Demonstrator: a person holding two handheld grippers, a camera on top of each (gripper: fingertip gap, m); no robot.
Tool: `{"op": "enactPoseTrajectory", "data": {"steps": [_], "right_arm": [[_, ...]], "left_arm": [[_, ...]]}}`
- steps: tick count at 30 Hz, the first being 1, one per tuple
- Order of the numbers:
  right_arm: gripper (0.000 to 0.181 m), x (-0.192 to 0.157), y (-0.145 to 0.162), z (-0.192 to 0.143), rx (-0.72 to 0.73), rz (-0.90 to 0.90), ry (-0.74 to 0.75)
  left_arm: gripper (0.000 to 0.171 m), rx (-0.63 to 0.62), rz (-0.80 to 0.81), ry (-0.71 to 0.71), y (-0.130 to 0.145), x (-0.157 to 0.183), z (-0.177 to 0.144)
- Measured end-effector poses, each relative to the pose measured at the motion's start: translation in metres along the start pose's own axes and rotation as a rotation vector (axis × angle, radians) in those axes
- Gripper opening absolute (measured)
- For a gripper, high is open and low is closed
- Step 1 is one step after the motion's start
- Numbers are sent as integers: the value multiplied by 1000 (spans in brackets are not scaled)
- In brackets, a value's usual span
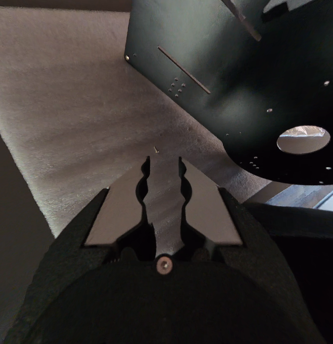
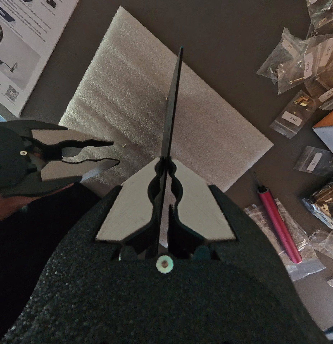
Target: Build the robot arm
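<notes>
Clamping black plate point(image 2: 172, 104) edge-on, right gripper point(image 2: 166, 158); left gripper point(image 1: 163, 157) parted above screw point(image 1: 155, 149).

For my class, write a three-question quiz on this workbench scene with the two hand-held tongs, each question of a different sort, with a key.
1. True or false: the right tongs are shut on the thin flat black metal plate.
2. Multiple choice: the tiny brass screw lies on (A) the white foam sheet, (B) the printed paper leaflet, (C) a clear plastic parts bag.
3. Fill in: the left tongs are ____, with the screw just beyond their tips.

Key: 1 true; 2 A; 3 open.
</notes>
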State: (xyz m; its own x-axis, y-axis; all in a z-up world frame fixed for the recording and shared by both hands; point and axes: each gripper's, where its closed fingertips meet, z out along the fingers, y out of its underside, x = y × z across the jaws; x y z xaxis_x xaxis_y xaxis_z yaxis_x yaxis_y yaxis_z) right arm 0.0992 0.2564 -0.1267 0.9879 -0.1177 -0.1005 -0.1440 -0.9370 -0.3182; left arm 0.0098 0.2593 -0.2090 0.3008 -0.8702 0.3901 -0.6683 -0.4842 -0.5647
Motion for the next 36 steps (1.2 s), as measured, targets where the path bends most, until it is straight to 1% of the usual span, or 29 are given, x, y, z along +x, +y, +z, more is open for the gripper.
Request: {"op": "enactPoseTrajectory", "data": {"steps": [3,5,6,8,9,12,17,20,22,24,27,28,29,31,33,34,36], "right_arm": [[2,-3,0,0,-17,-35,10],[2,-8,-1,0,-29,-63,3],[2,-9,-1,0,-34,-76,7],[2,-9,-1,1,-40,-86,8],[2,-8,-1,0,-40,-85,4],[2,-5,-1,0,-37,-77,-10],[2,-4,-1,0,-39,-84,-18],[2,-5,-1,1,-37,-86,-22],[2,-4,-1,1,-36,-81,-23],[2,-3,-1,1,-35,-74,-26],[2,-1,-1,0,-33,-67,-25],[2,-1,0,1,-34,-69,-23],[3,-1,0,1,-34,-70,-23],[3,-2,-1,1,-32,-69,-27],[3,-2,-1,1,-33,-69,-28],[3,-2,-1,1,-33,-69,-27],[2,-2,-1,1,-29,-60,-27]], "left_arm": [[29,26,20,-63,-4,-5,8],[29,24,17,-71,-3,-4,15],[26,26,15,-80,-3,-4,18],[9,32,42,-136,-4,-12,19],[6,32,56,-152,-4,-15,19],[5,41,31,-144,-4,-16,19],[3,25,81,-136,-3,-14,17],[2,10,176,-112,-3,-9,15],[2,3,275,-101,-8,-10,11],[2,-26,428,-76,-13,-14,8],[2,-117,705,-95,-20,-42,7],[2,-137,780,-91,-23,-49,6],[2,-163,816,-55,-23,-52,6],[3,-191,801,40,-19,-52,10],[5,-166,784,82,-19,-51,13],[8,-150,781,92,-19,-51,12],[22,-132,745,112,-18,-52,10]]}}
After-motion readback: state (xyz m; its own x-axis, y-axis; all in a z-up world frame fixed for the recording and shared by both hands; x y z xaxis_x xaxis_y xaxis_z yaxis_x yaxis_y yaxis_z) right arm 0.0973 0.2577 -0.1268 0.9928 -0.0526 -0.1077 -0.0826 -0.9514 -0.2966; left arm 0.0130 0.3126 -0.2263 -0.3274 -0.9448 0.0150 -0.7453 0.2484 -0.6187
